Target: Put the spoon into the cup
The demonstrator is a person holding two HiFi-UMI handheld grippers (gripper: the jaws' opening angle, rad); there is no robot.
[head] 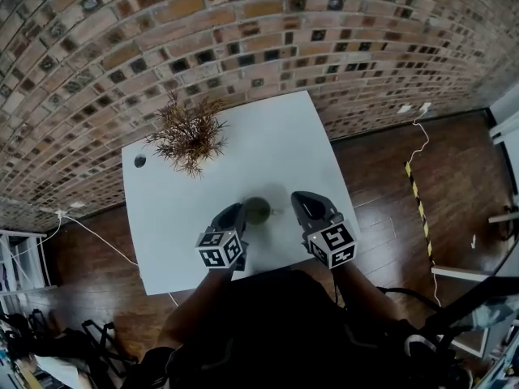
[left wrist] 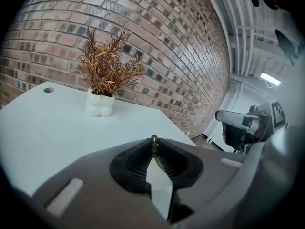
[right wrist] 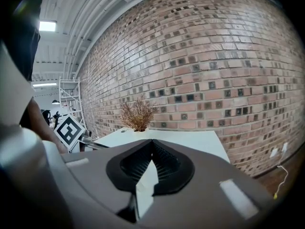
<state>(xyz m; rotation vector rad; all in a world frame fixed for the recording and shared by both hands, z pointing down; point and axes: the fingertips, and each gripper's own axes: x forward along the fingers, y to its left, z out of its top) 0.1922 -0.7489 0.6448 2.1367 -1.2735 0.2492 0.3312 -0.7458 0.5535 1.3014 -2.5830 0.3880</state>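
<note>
Head view alone shows the dark cup [head: 258, 211], standing on the white table [head: 268, 136] close to its near edge, between the left gripper [head: 236, 214] and the right gripper [head: 303, 201]. Left gripper view does not show the cup, but it shows what the head view cannot: the jaws nearly together, pinching the brass-coloured end of the spoon [left wrist: 154, 140] at their tips. Right gripper view shows that gripper's jaws closed tip to tip with nothing between them. A potted plant [head: 188, 136] stands toward the table's far left corner.
</note>
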